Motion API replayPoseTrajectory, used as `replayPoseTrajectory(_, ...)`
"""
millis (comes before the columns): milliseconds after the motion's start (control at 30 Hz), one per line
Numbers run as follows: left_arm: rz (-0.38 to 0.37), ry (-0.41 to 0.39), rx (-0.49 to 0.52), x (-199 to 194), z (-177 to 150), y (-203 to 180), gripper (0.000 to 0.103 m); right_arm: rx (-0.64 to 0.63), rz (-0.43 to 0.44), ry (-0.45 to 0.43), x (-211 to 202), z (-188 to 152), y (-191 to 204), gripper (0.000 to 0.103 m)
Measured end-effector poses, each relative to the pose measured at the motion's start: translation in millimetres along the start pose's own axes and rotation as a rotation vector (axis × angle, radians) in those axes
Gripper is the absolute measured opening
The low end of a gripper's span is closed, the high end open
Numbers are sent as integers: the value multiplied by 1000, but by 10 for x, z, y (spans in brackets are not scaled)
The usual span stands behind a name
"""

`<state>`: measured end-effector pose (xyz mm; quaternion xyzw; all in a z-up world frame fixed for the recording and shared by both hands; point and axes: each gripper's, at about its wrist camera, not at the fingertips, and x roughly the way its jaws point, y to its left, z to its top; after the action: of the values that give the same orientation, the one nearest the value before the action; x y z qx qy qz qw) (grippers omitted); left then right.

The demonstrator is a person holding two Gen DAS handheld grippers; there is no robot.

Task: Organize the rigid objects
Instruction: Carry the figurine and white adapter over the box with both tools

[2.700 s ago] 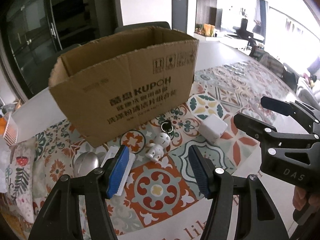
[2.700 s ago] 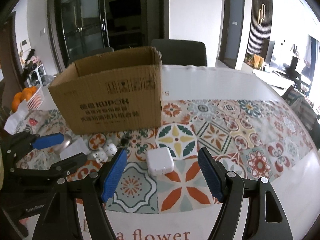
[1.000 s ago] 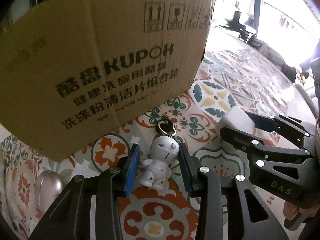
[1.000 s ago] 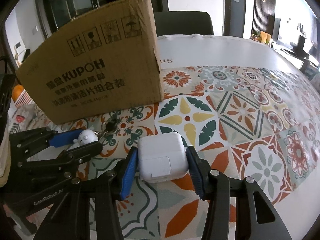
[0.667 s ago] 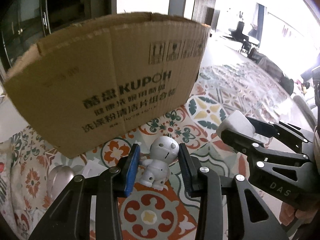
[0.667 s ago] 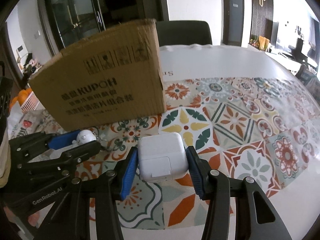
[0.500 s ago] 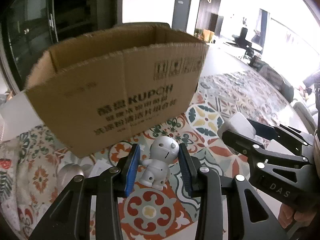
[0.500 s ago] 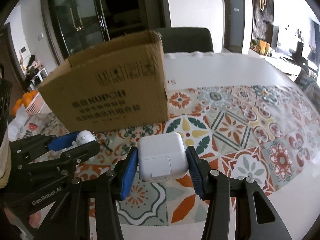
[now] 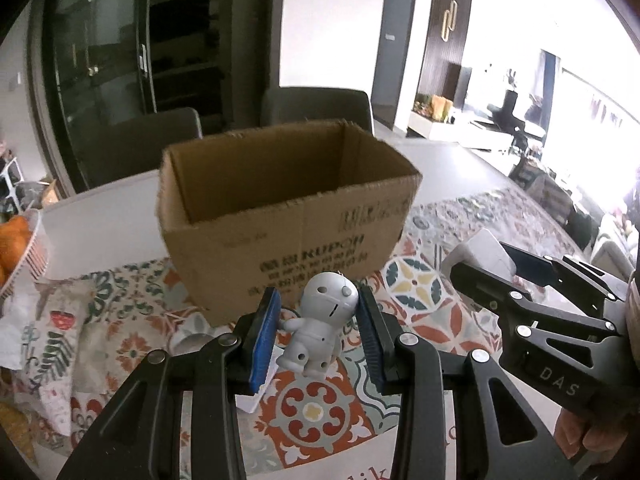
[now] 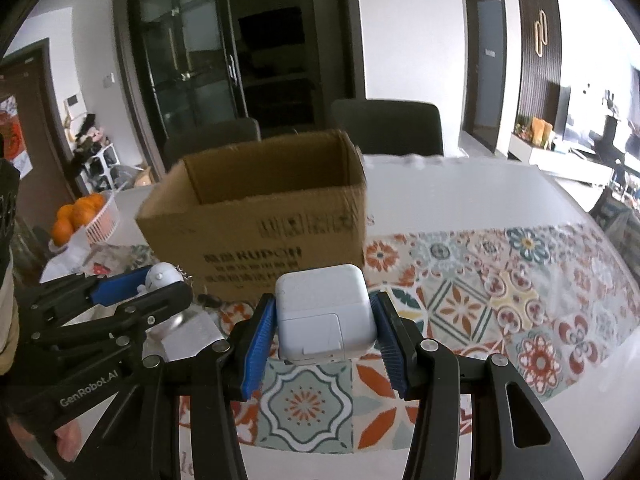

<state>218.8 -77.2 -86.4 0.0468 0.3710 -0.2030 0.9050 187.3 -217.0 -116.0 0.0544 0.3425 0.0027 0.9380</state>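
1. Both grippers have risen since the earlier frames: the figure and the charger, then resting on the table between the pads, now hang clear of it, and the box, seen side-on before, shows its open top.
2. Left gripper (image 9: 318, 334): jaws pinching the figure (image 9: 316, 326), a white toy robot with a round head, held upright with one pad on each side. A short chain hangs behind its head.
3. Right gripper (image 10: 326, 330): jaws pinching the charger (image 10: 326, 314), a white cube, gripped on two opposite sides, level.
4. Table (image 10: 460, 208): white, covered in front by a patterned tile-print mat (image 10: 520, 280). Under the left gripper lie a flat white item (image 9: 256, 398) and something rounded and silvery, mostly hidden.
5. Box (image 9: 288, 216): brown cardboard, flaps gone, standing on the table just beyond both grippers. What shows of the inside looks bare; the floor is hidden.
6. Basket (image 10: 102, 220) of oranges (image 10: 76, 212): left of the box, well apart from the work.
7. Step in hand, as judged: carrying two picked items toward the box.
8. Next move, as judged: bring each gripper forward over the near rim, lower inside, then spread the jaws; keep the two grippers from knocking together over the opening.
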Motion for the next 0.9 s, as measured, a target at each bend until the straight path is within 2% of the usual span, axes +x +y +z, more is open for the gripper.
replayPoseTrajectory(433,69,-70,-49,-443,274,96,38,-47,43,-67,-270,361,179,49)
replayPoseTrajectory(900,105,-128,-61,-583,662,220,38,-91,85,-101,-300,796,337,49)
